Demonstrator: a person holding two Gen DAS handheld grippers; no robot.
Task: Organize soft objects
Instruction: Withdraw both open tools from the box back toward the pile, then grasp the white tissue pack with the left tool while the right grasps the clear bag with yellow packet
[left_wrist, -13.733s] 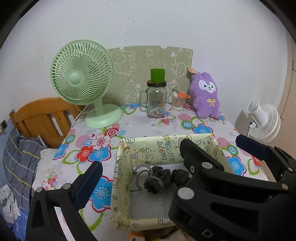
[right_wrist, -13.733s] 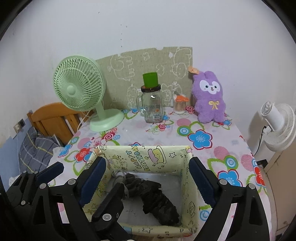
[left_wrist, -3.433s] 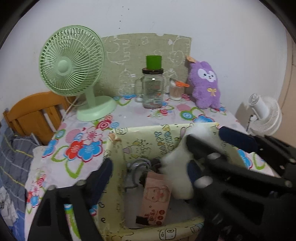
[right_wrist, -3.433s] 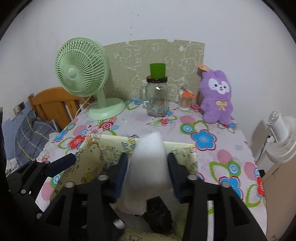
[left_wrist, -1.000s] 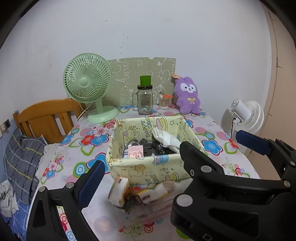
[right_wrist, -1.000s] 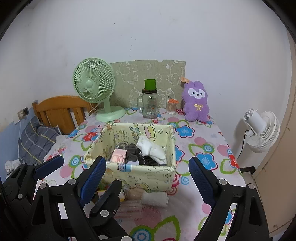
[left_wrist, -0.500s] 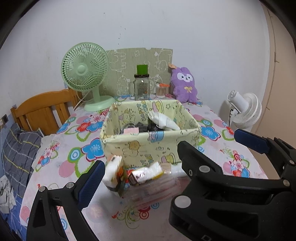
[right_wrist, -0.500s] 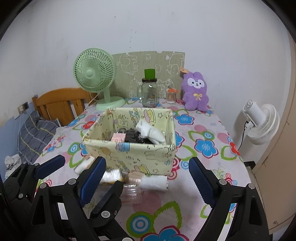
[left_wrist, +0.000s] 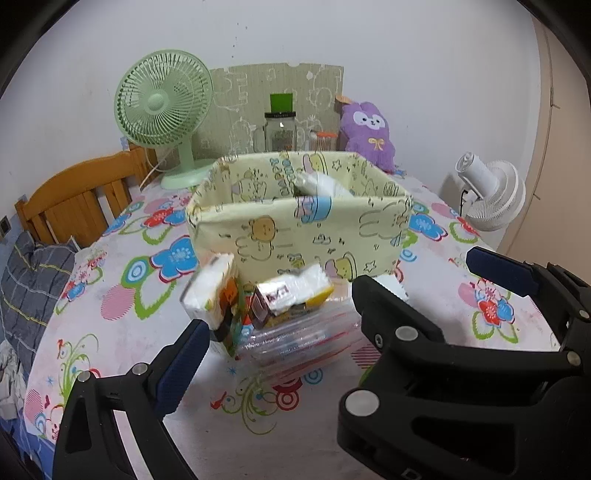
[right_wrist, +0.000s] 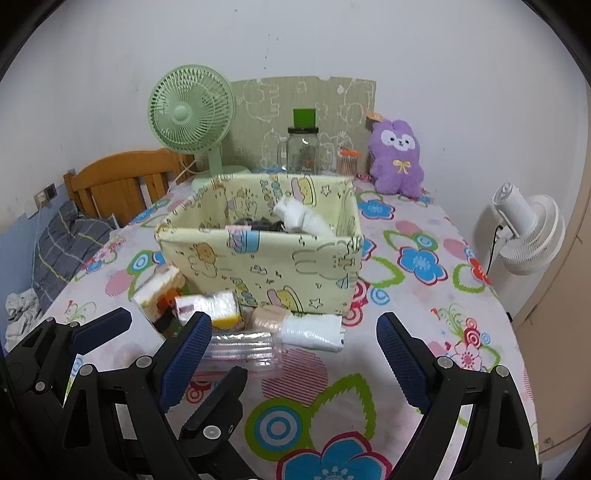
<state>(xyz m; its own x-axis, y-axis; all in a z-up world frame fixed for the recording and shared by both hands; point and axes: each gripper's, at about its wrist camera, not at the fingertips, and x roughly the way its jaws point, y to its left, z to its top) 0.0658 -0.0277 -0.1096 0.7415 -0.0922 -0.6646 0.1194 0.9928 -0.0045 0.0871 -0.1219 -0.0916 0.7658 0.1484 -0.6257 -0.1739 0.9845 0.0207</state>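
White plaster wall closes the far side of the scene, and below it we see the worktop (right_wrist: 424, 295) under a glossy cloth printed with bright flowers. On its far edge stand a green fan (right_wrist: 190, 110), a glass jar (right_wrist: 303, 151) and a purple plush toy (right_wrist: 397, 160).

At mid-worktop sits the fabric box (right_wrist: 266, 266), pale yellow with cartoon prints, its walls soft and slightly bowed. A rolled white sock (right_wrist: 301, 218) lies inside on darker items, poking up towards the far right corner.

Against the near wall of the box lies the loose pile we judge to be next. A clear ribbed plastic case (right_wrist: 240, 349) lies flat, and on or beside it rest a foil-wrapped tissue pack (right_wrist: 208, 308), a tilted tissue pack (left_wrist: 212, 291) on the left, a beige roll (right_wrist: 267, 317) and a folded white cloth (right_wrist: 314, 332) in crinkly film on the right.

Both of our grippers hang over the near worktop with nothing between them. The right gripper (right_wrist: 291, 360) has its fingers (right_wrist: 400, 360) spread wide; the white cloth lies just beyond and between them, its long axis running left to right across the gap, so this hand looks the nearer for it. The left gripper (left_wrist: 340, 306) is likewise spread wide, and the tissue packs lie just ahead, close by its left finger.
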